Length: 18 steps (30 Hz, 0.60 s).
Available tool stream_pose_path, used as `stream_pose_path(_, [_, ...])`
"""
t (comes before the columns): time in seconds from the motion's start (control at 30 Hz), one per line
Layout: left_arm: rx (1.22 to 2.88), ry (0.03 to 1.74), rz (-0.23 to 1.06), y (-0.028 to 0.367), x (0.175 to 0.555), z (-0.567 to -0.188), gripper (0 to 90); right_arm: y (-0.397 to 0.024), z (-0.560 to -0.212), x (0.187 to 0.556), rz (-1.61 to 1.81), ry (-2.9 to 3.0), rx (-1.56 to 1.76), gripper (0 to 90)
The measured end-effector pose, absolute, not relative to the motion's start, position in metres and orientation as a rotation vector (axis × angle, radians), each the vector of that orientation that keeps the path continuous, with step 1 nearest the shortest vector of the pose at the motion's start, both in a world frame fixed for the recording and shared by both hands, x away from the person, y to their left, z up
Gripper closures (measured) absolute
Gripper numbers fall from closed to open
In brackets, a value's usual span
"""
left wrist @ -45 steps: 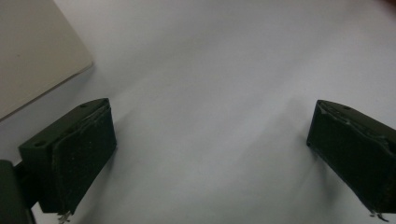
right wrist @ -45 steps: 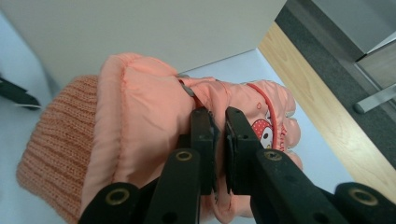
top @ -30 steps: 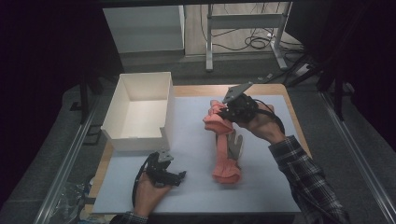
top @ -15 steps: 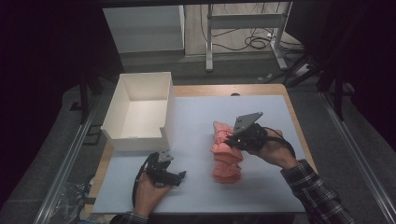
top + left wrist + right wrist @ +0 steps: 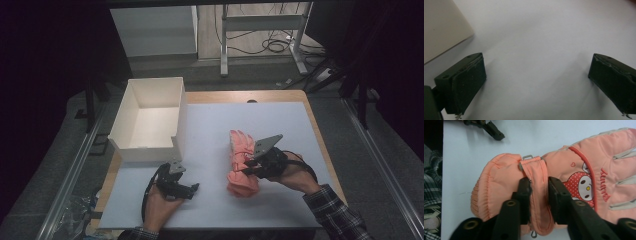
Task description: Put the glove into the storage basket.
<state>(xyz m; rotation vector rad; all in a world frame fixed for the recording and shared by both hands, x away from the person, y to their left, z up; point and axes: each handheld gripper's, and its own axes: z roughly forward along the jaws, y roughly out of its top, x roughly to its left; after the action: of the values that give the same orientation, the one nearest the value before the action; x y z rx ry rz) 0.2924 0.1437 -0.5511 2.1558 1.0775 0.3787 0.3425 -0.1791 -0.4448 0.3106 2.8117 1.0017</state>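
Hidden or cut off: the fingertips of the pink glove [image 5: 579,172] run off the right edge of the right gripper view; its underside and any second glove beneath it cannot be made out. In the high view the printing on the glove [image 5: 241,160] is too small to read.
Left gripper [image 5: 535,82]: jaws stand wide apart over bare white table cover [image 5: 536,37], nothing between them; whether the pads touch the cover cannot be told. A corner of the white box [image 5: 441,27] is cut off at the upper left of its view.
Right gripper [image 5: 540,192]: jaws closed onto the glove's wrist strap, pinching a fold of pink fabric just below the metal buckle [image 5: 525,161].
Glove position: lying on the cover right of centre, cuff toward the person, fingers pointing away.
Container: open white box [image 5: 150,120] at the table's left rear; the visible interior is bare.
Left gripper, high view [image 5: 187,189]: near the front edge, close to the box's front wall, well apart from the glove.
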Motion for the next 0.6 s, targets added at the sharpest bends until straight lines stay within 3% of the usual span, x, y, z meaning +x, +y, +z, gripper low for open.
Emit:
stream_pose_path(0.13, [2.155, 1.078, 0.379, 0.144, 0.292, -0.551, 1.2, -0.185, -0.434, 0.341, 1.058, 2.789, 0.343, 62.0])
stream_pose_path(0.3, [2.155, 1.078, 0.378, 0.144, 0.292, -0.551, 1.2, -0.197, -0.427, 0.342, 1.114, 2.736, 0.430, 60.8])
stream_pose_path(0.6, [2.156, 1.078, 0.380, 0.144, 0.292, -0.551, 1.2, -0.233, -0.447, 0.343, 1.192, 2.653, 0.653, 69.3])
